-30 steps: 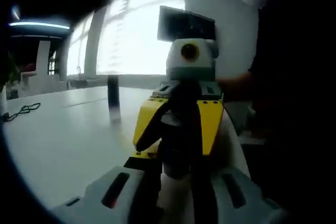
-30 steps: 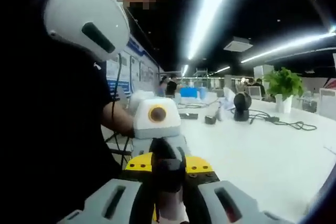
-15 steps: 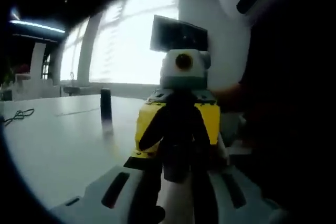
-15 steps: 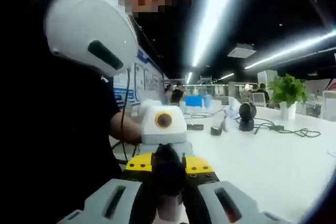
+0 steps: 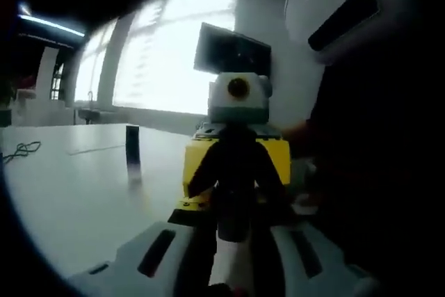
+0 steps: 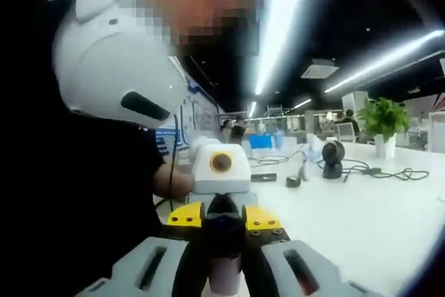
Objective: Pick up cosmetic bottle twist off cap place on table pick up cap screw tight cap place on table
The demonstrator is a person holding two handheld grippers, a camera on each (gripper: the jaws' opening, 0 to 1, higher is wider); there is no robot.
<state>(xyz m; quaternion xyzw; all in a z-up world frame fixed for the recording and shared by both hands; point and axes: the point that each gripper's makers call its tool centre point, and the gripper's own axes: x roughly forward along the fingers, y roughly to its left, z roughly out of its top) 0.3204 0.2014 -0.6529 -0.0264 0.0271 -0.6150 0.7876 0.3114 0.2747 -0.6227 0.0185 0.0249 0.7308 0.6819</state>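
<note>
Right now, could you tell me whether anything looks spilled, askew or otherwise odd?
Nothing stands out: the left gripper and right gripper both clamp the cosmetic bottle, the white table shows no spill, and the dark cylinder on it stands upright.

The two views face each other at very close range, low over the white table [image 5: 76, 186]. Each looks along its own jaws at the opposite gripper, with the bottle [image 6: 224, 248] between them; both share the person's dark torso [image 6: 76, 193]
</note>
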